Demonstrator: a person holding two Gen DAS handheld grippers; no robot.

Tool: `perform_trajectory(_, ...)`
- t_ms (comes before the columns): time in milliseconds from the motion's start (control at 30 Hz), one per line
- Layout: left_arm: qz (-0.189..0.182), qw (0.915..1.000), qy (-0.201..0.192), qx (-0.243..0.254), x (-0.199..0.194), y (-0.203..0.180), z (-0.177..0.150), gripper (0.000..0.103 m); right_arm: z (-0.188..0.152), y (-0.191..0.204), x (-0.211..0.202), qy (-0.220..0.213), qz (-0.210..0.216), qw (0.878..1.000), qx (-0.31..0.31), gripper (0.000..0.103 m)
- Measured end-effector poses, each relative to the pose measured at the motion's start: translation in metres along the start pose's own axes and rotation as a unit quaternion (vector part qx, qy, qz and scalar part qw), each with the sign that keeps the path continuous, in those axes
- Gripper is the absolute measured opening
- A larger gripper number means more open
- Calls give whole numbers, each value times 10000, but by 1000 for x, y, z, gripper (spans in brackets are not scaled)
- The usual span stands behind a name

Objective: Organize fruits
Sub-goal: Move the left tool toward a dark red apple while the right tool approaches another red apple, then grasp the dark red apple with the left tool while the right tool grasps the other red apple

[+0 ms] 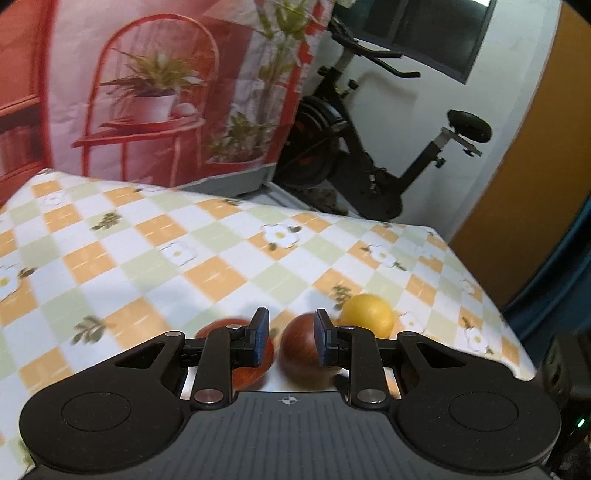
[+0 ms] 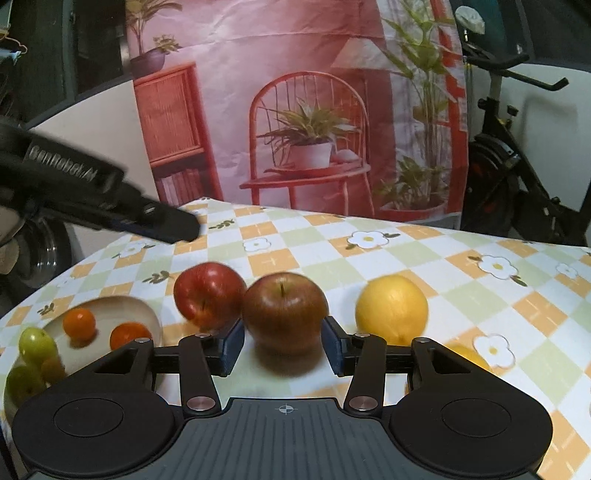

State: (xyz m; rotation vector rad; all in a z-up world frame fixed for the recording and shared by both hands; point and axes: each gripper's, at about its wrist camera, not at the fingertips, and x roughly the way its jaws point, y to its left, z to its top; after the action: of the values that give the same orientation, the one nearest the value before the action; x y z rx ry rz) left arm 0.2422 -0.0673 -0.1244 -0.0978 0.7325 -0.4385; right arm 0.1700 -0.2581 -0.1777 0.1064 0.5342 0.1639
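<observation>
With the right gripper [image 2: 283, 341] jaws loose around the dark apple [image 2: 284, 314] and the left gripper [image 1: 289, 334] nearly closed and empty, the red apple [image 2: 208, 293] touching it could get nudged rolling.

Behind your work surface hangs a printed backdrop [image 2: 295, 110] in pinks and reds, showing a red chair with a potted plant on its seat, a wicker cabinet on the left and tall leafy stems on the right. To its right you have a black exercise bike [image 1: 369, 147] parked against the white wall [image 1: 424, 110], its saddle and handlebars plain in the left wrist view. You see a dark window [image 1: 424, 29] above the bike, and an orange-brown panel [image 1: 535, 166] runs down the far right edge.
</observation>
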Motion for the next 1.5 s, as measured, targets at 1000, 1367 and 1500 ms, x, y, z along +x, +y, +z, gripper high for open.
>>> perform_trajectory(1000,-500,9926,1093,-162,71,14,5,29,5,-4,46,419,-17,9991,-12,62)
perform_trajectory(1367,-574,9910,1198,-188,68,8,2,35,0,-4,44,508,53,9987,91,59)
perform_trajectory(1500,-625,9900,1246,-215,67,8,-1,36,-4,-3,36,517,173,9985,48,59)
